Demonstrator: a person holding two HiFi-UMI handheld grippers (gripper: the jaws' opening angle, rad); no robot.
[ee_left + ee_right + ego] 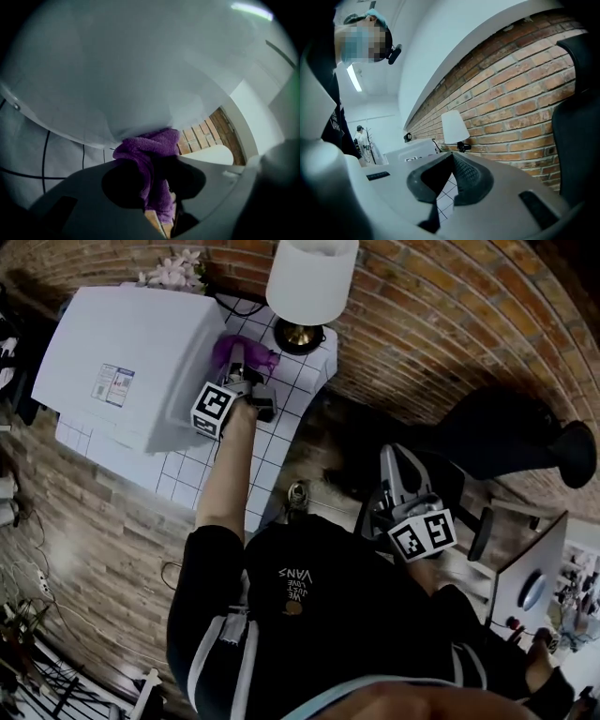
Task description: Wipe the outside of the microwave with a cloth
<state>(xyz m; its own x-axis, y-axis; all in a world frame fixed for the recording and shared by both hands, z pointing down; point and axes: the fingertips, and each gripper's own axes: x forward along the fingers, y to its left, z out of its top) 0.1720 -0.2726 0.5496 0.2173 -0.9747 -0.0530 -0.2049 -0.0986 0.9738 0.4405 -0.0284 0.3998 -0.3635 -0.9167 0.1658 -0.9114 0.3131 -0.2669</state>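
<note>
Purple cloth held against the side of the microwave.
The white microwave sits on the tiled tabletop. The left gripper clamps the cloth, whose length runs along the jaws, bunched end touching the wall. The right gripper is closed on nothing, well apart.

Lower frame is filled by the right gripper — jaws together at the tips, nothing held. Past the tips a white lamp stands against the brick wall, with the white microwave just left of it, label on it. The tiled worktop shows under the jaws. Black chair at the right edge — distant person at left.
</note>
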